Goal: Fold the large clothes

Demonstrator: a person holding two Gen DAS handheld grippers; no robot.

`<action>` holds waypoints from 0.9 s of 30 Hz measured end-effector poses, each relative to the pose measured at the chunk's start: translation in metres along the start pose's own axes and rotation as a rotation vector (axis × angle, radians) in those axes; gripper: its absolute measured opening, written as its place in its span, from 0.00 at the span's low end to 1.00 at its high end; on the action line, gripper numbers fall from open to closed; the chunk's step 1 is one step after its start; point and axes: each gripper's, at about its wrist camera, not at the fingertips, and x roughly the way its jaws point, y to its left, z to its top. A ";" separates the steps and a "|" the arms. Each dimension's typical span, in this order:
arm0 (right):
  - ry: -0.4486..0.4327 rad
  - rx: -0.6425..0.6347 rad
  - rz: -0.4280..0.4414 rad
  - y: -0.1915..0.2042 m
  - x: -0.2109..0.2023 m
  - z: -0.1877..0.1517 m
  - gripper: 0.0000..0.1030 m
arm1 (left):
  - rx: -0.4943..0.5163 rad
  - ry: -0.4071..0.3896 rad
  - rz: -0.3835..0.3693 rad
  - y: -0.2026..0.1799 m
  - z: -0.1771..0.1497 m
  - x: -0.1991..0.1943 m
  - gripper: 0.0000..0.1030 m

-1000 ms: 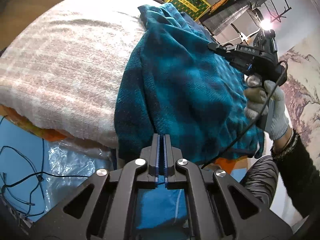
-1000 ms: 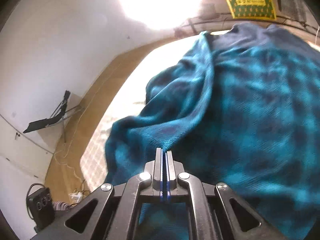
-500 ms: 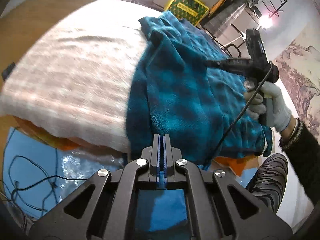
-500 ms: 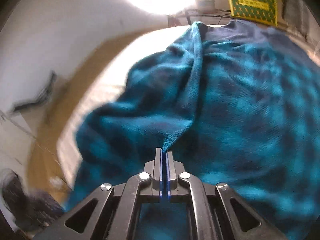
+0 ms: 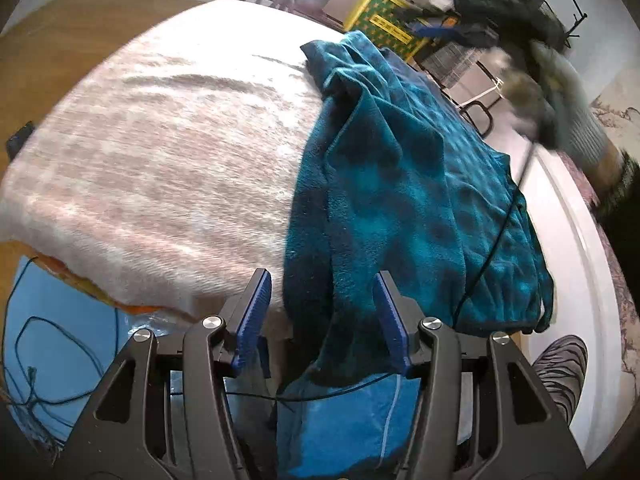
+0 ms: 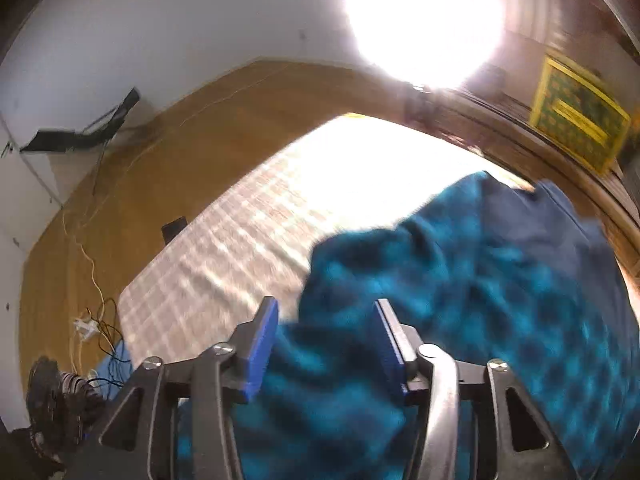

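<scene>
Both grippers, clenched half a second ago, now gape: left gripper [image 5: 322,312] and right gripper [image 6: 326,340] stand released over the teal fleece garment [image 5: 408,200], which lies on the beige blanket [image 5: 160,160]

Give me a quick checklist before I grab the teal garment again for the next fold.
1. Left gripper open: ok, jaws wide apart.
2. Right gripper open: ok, jaws wide apart.
3. Teal garment resting on the bed cover: ok, though its near edge hangs over the bed's side.
4. Garment lying flat: not ok, ridges and bunched folds run along its left side.
5. Black cable off the fabric: not ok, it crosses the garment.
6. Sharp view from the right wrist: not ok, blurred.
</scene>
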 end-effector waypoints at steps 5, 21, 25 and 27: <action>0.068 -0.062 -0.013 0.016 0.071 0.036 0.58 | 0.028 0.048 -0.021 -0.001 0.000 0.017 0.38; 0.142 -0.161 -0.142 -0.002 0.149 0.036 0.05 | 0.001 0.056 -0.096 0.006 0.003 0.017 0.06; -0.039 -0.058 -0.148 -0.023 0.098 0.068 0.04 | -0.020 0.024 -0.117 0.008 -0.003 0.000 0.05; -0.079 0.028 -0.103 -0.038 0.090 0.079 0.04 | -0.019 0.013 -0.118 0.009 -0.003 -0.004 0.04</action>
